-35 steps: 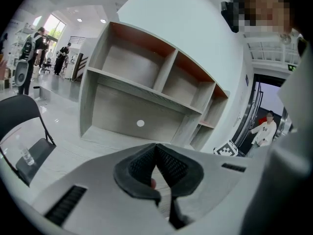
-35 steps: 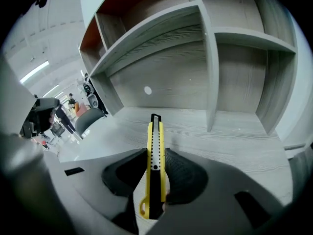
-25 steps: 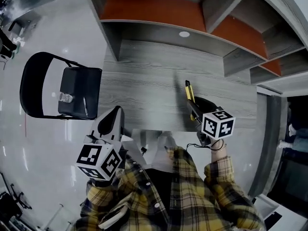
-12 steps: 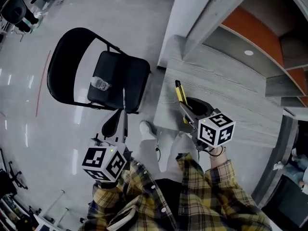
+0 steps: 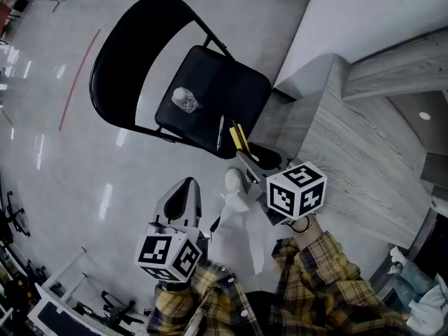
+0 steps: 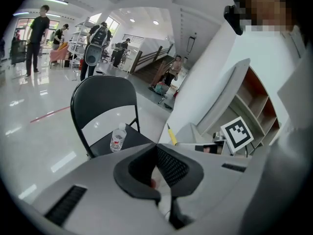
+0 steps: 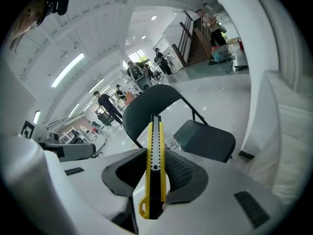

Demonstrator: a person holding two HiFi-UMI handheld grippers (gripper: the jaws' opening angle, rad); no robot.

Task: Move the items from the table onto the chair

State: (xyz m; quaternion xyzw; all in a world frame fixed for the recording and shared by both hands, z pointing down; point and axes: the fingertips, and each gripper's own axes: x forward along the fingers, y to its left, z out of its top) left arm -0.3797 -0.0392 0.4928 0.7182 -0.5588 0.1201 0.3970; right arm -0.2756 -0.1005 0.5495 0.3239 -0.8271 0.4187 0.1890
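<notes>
The left gripper point(image 5: 183, 187) is near the black folding chair point(image 5: 234, 89). Its jaws are shut tight with nothing in them. A clear water bottle point(image 5: 185, 101) stands on the chair seat, and a thin pen point(image 5: 220, 133) lies at the seat's front edge. The right gripper point(image 5: 246, 158) squeezes a yellow box cutter point(image 5: 240, 138), with its tip over that edge. The grey table point(image 5: 350, 152) is just beside the chair.

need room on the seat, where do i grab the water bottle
Round its body below the cap, coming level from the seat's open front: the water bottle stands upright on the chair, and the backrest blocks the far side.
</notes>
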